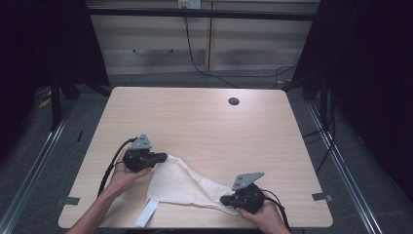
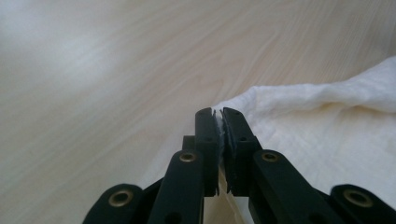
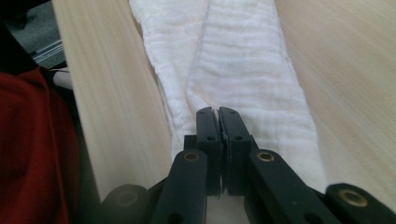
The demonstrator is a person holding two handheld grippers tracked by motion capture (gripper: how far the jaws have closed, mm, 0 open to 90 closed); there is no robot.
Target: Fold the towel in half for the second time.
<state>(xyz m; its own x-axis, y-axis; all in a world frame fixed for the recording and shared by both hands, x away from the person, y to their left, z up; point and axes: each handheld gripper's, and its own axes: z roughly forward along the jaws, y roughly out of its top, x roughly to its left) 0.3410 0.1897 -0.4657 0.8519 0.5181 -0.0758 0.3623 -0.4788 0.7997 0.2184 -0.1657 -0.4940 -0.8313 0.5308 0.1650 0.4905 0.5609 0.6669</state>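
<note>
A white cloth (image 1: 187,187) lies crumpled near the front edge of the light wooden table (image 1: 195,117), stretched between both grippers. My left gripper (image 1: 164,157) is shut on the cloth's upper left corner. In the left gripper view the jaws stand together with a thin edge of the cloth (image 2: 327,140) pinched at my left gripper (image 2: 218,122). My right gripper (image 1: 223,200) is shut on the cloth's lower right end. In the right gripper view the cloth (image 3: 243,60) runs away from my right gripper (image 3: 217,116) as a long folded band. A narrow white strip (image 1: 148,213) of the cloth reaches the table's front edge.
A dark round hole (image 1: 234,101) sits in the table's far right part. Grey tape marks (image 1: 71,200) (image 1: 321,196) lie at both front corners. Cabinets and a trailing cable (image 1: 195,58) stand behind the table. A red sleeve (image 3: 28,140) shows past the table's edge.
</note>
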